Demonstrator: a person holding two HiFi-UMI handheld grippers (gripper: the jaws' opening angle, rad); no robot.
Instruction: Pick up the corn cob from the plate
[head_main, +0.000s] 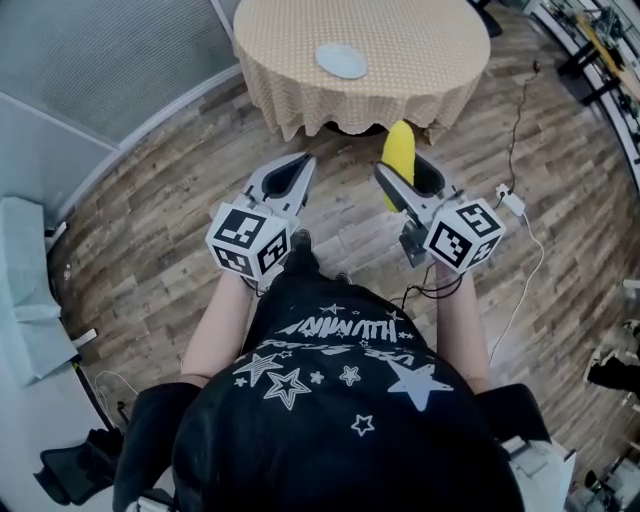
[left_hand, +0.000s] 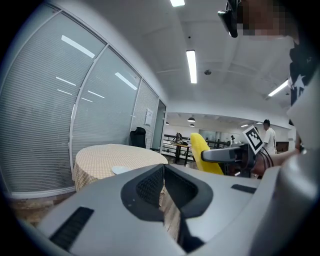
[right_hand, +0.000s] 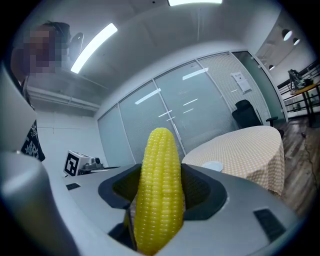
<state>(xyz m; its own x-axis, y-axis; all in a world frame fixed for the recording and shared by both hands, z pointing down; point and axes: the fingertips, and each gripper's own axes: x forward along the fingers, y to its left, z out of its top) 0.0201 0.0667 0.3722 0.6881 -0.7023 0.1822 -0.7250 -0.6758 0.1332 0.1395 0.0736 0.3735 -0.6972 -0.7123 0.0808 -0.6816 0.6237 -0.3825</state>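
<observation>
A yellow corn cob (head_main: 399, 150) stands upright between the jaws of my right gripper (head_main: 405, 172), which is shut on it over the wooden floor, short of the table. In the right gripper view the corn cob (right_hand: 160, 195) fills the gap of the right gripper (right_hand: 160, 172). The pale plate (head_main: 341, 60) lies bare on the round table (head_main: 430, 45) with its checked cloth. My left gripper (head_main: 300, 168) hangs beside the right one, shut with nothing in it; its jaws meet in the left gripper view (left_hand: 162, 169). That view also shows the corn cob (left_hand: 200, 149) and the plate (left_hand: 122, 170).
A white adapter (head_main: 512, 203) and its cable lie on the floor to the right. A glass wall with blinds (left_hand: 45, 115) runs along the left. A black office chair (left_hand: 137, 137) stands behind the table, and a person (left_hand: 268, 132) stands far back.
</observation>
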